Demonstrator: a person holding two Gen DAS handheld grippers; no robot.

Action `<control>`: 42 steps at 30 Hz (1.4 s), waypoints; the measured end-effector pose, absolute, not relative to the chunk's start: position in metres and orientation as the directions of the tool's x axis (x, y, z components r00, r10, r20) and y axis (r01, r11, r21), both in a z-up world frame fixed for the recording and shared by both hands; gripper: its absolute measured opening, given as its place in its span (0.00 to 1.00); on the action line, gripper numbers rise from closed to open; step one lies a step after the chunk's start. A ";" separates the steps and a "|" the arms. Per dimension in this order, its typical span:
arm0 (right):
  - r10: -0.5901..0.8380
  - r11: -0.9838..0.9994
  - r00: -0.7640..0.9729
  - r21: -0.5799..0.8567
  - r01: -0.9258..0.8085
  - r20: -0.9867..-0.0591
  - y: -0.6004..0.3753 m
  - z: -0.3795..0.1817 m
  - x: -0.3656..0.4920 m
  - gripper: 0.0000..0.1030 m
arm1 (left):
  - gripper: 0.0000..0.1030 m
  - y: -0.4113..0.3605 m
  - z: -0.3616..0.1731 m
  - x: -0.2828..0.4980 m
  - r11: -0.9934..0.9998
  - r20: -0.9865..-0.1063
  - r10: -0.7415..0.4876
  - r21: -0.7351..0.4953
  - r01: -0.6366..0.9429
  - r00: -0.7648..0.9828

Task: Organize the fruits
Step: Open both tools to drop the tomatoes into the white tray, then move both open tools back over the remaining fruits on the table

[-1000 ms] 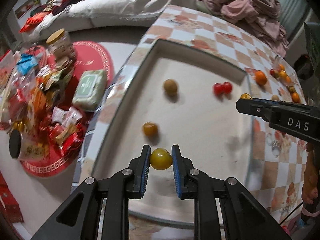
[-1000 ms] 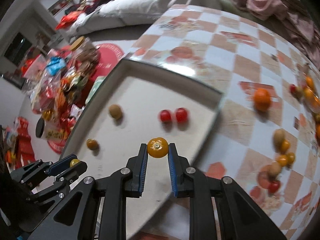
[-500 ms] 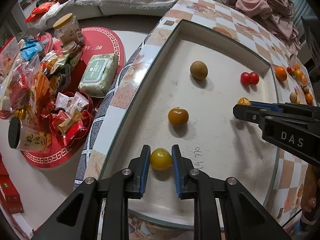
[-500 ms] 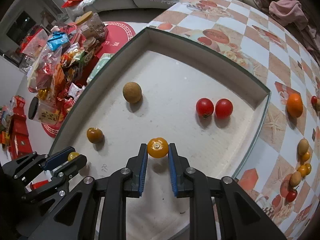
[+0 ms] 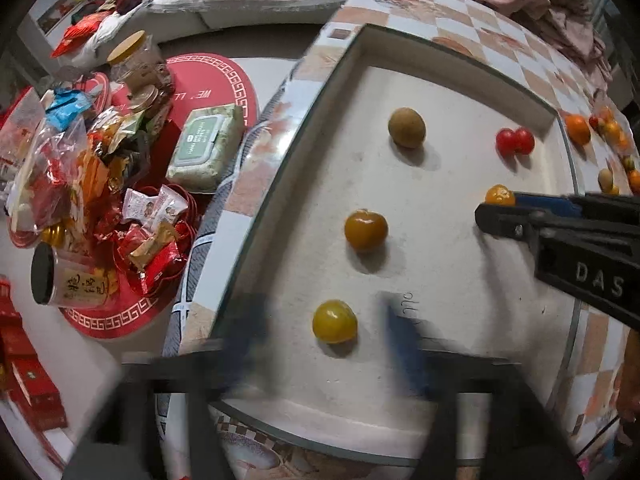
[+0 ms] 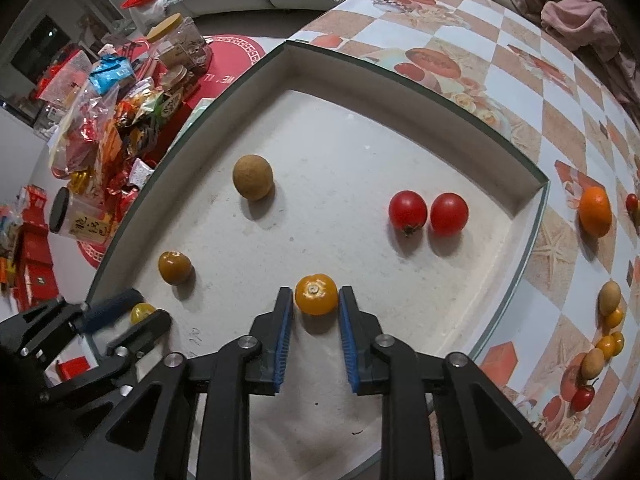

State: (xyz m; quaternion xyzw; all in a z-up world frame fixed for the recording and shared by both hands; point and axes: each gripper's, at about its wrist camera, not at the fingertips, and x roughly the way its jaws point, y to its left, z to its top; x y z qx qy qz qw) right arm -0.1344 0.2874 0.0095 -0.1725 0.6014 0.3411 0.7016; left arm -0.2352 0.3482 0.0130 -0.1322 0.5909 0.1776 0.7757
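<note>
**Yellow fruit loose in tray, orange one sitting between parted pads – roll risk**

Yellow round tomato-like fruit (image 5: 334, 321) is lying on the white shallow rectangular tray (image 5: 440, 208), near its front edge. The black left gripper w/ blue pads (image 5: 324, 344) is showing as motion blur, jaws spread wide, both sides well clear of the fruit, holding nothing.

The black right gripper w/ blue pads (image 6: 316, 312) is sitting w/ jaws around the small orange fruit w/ stem scar facing up (image 6: 316, 294). A thin gap is showing on each side, so it's reading as open, not clamping; fruit seems to be resting on the tray floor.

Also in the tray: brown round fruit (image 6: 253, 177), dark amber fruit (image 6: 174, 267), pair of red cherry tomatoes (image 6: 428, 210) touching each other. More small fruit is waiting on the checkered tablecloth (image 6: 520, 92), outside the tray.

Risks, as I'm judging them:
- Round fruit on a flat floor: a pad brushing either one on pull-back is likely sending it rolling into a neighbour, spoiling the grouping.
- Left fingers are blurring, i.e. moving fast; a quick exit is raising the chance of clipping the yellow fruit.
- Two grippers are working in the same tray, approx. side by side; crossing paths could knock fruit.
- Soft skins: any re-grab w/ too much squeeze could bruise or split.
</note>
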 end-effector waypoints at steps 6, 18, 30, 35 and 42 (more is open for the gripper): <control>0.291 0.713 0.038 0.190 -0.675 -0.956 0.284 0.016 -0.133 0.55 | 0.74 0.344 0.019 -0.231 0.910 -0.963 0.127 0.018 -0.413 0.238; 0.337 0.780 0.117 0.208 -0.590 -0.934 0.245 0.048 -0.116 0.78 | 0.74 0.324 0.028 -0.217 0.934 -0.963 0.124 0.032 -0.355 0.238; 0.270 0.892 0.206 0.164 -0.422 -0.941 0.138 0.058 -0.098 0.78 | 0.74 0.256 0.052 -0.171 0.983 -0.949 0.081 0.025 -0.184 0.305; 0.201 0.942 0.237 0.121 -0.314 -0.951 0.081 0.054 -0.090 0.78 | 0.74 0.223 0.057 -0.149 0.994 -0.944 0.050 0.016 -0.106 0.326; 0.120 0.980 0.274 0.070 -0.184 -0.954 0.017 0.045 -0.075 0.78 | 0.74 0.179 0.053 -0.107 1.000 -0.941 0.009 0.003 -0.018 0.338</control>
